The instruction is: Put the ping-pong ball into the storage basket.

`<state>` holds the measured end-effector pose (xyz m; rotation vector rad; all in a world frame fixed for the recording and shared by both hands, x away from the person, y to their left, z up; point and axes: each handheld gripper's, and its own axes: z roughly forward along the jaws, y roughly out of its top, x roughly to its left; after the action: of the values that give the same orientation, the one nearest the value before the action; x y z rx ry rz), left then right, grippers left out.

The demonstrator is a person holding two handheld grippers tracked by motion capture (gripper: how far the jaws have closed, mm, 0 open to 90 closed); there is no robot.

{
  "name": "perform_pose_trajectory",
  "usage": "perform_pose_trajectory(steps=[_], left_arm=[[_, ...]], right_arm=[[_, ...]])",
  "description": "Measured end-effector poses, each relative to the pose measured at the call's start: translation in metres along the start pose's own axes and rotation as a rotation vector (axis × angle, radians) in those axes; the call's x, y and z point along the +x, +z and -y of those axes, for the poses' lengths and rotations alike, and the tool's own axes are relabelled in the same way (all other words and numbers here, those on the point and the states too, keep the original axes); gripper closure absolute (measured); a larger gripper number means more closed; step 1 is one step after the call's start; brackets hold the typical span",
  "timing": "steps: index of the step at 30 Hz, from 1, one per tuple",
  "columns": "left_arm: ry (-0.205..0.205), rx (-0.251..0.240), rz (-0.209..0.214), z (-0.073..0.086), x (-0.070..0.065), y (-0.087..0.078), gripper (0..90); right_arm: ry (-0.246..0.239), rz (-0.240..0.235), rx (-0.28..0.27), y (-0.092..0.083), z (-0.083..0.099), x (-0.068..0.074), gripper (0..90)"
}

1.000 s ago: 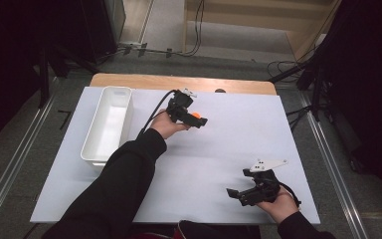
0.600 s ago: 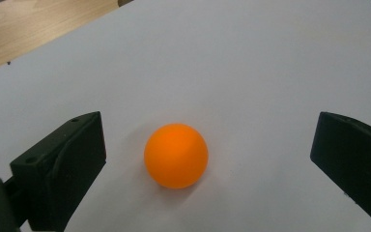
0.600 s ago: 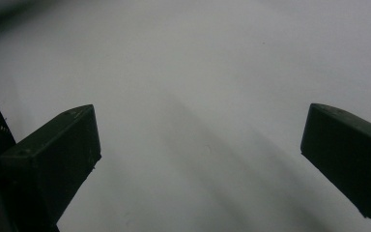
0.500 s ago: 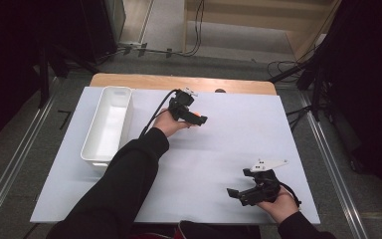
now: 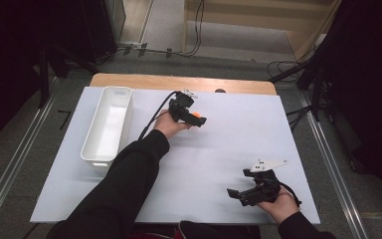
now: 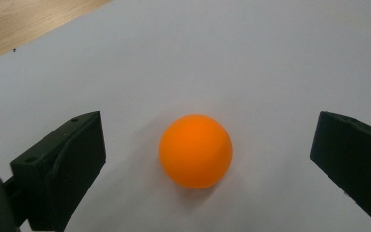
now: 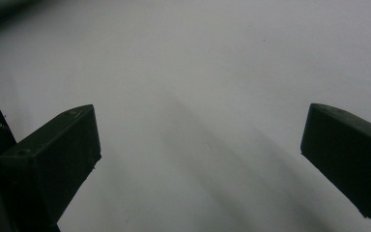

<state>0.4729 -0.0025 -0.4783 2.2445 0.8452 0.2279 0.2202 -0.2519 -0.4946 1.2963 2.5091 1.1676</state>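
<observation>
An orange ball lies on the white table sheet, at the back middle in the high view. My left gripper is open, its jaws standing wide on either side of the ball without touching it; from above it sits at the ball. Near the front right edge my right gripper is open over bare sheet, and the right gripper view has nothing between the jaws.
A long white bin stands along the sheet's left side, with nothing seen inside. A strip of wooden tabletop borders the sheet at the back. A cable trails from the left gripper toward the bin side.
The left gripper has crept slightly forward around the ball. The right gripper has barely shifted.
</observation>
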Motion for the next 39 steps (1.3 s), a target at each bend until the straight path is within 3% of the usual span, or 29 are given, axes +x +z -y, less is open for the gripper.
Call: perform_pose_trajectory(steps=[13, 33, 39], left_arm=[[-0.019, 0.005, 0.008, 0.004, -0.001, 0.006, 0.0], [0.014, 0.042, -0.046, 0.017, -0.003, 0.027, 0.0], [0.012, 0.02, -0.058, 0.022, -0.004, 0.028, 0.1]], right_arm=[[-0.004, -0.001, 0.007, 0.0, 0.001, 0.0, 0.0], [-0.004, 0.005, 0.011, 0.001, 0.001, 0.0, 0.0], [-0.01, 0.004, 0.014, 0.001, 0.001, 0.0, 0.0]])
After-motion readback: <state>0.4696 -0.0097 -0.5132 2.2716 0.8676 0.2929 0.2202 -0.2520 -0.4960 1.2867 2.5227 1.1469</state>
